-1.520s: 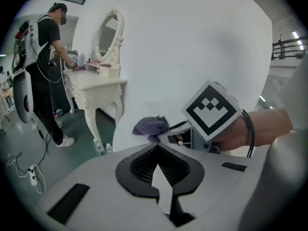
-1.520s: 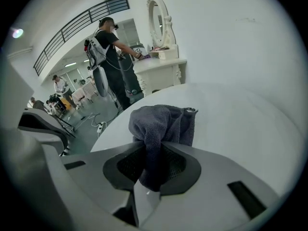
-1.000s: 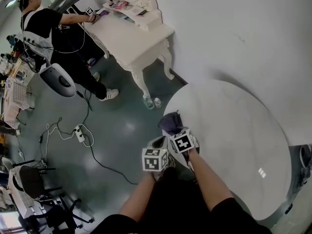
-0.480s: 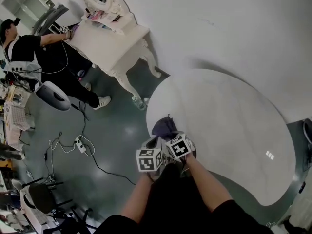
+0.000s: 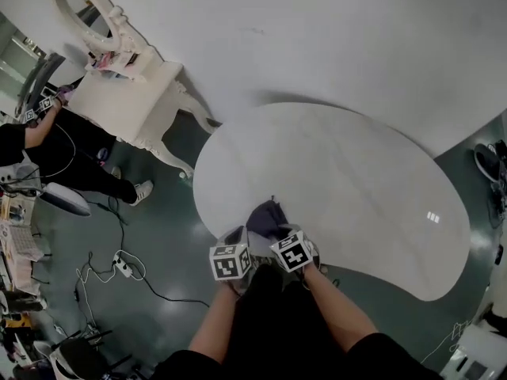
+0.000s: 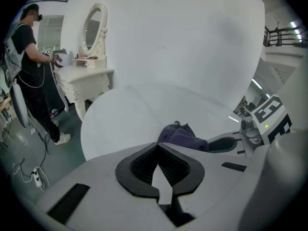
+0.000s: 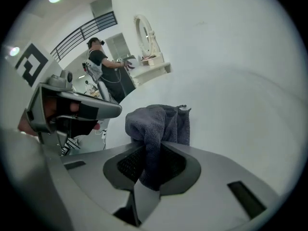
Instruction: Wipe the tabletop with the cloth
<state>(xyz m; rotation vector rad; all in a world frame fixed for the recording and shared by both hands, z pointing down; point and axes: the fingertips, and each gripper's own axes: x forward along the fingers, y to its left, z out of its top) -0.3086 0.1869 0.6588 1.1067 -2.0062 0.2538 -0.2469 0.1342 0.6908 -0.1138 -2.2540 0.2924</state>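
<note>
A dark purple-grey cloth [image 5: 265, 218] lies bunched on the round white tabletop [image 5: 356, 172] near its front-left edge. My right gripper [image 5: 275, 233] is shut on the cloth's near end; in the right gripper view the cloth [image 7: 156, 121] hangs folded between the pads of the right gripper [image 7: 153, 153]. My left gripper [image 5: 237, 239] is just to the left, over the table's rim. Its jaws meet at the tips with nothing between them in the left gripper view, where the left gripper [image 6: 157, 149] sits short of the cloth [image 6: 180, 134].
A white vanity table [image 5: 135, 93] with an oval mirror [image 5: 83, 10] stands at the back left against the wall. A person [image 5: 36, 145] works beside it. Cables and a power strip [image 5: 120, 264] lie on the green floor left of the tabletop.
The head view has swung, so the tabletop now sits in the middle. Both grippers stay close together at the table's near edge, and the right one keeps hold of the cloth.
</note>
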